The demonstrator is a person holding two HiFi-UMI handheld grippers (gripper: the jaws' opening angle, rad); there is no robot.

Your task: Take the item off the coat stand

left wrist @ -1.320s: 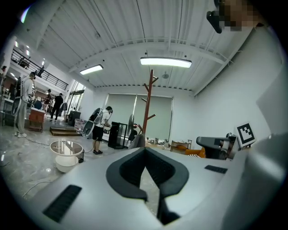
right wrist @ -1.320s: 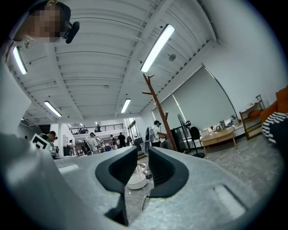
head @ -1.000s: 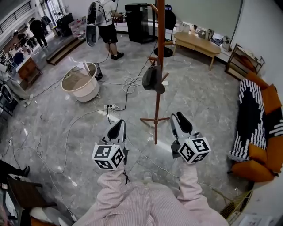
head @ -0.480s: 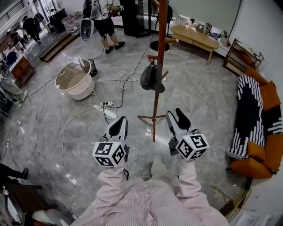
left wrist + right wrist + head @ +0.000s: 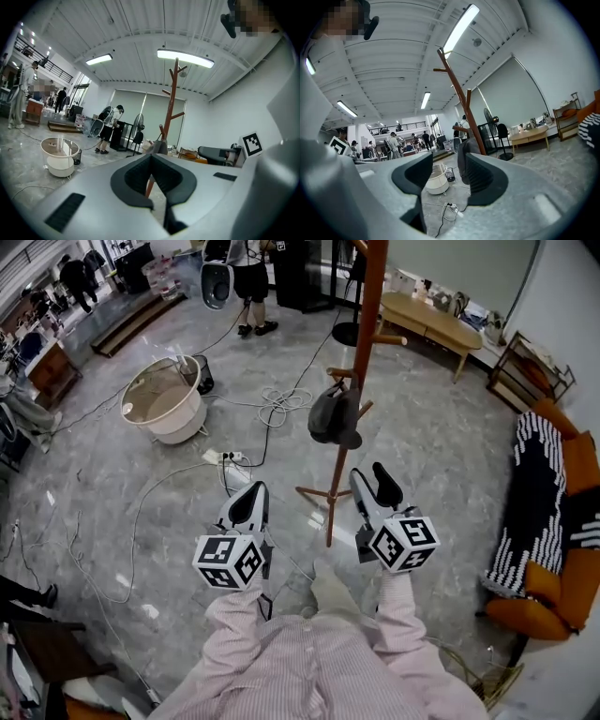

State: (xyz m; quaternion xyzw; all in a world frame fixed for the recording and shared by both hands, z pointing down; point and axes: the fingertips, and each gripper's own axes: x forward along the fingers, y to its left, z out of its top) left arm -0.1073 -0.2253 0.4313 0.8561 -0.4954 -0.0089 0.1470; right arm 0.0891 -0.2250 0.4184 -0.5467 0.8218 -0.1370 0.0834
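1. Tipping is our main worry. The coat stand (image 5: 367, 334) is a thin pole on small spread feet, so tugging the hat (image 5: 335, 415) sideways instead of lifting it up and off its slanted peg could pull the whole stand over.
2. Grip is the next worry. The hat looks soft and floppy, and a pinch on the brim alone may slip or leave it snagged on the peg.
3. We hold the right gripper (image 5: 373, 477) short of the stand. Its jaws have just been opening and now stand wide with nothing between them, and the hat shows beyond the gap.
4. We hold the left gripper (image 5: 249, 501) beside it with its jaws closed together and empty, so it cannot steady the pole as it is.
5. The hat hangs on a low peg, ahead of both grippers and well apart from them.
6. The floor (image 5: 112, 512) is glossy grey stone, likely slick. Loose cables (image 5: 277, 409) and a power strip (image 5: 225, 457) lie near the stand's feet, where we could trip.
7. Around us is a large hall with a round tub (image 5: 167, 409), a low table (image 5: 427, 320), a sofa (image 5: 553, 512) and people at the far end.
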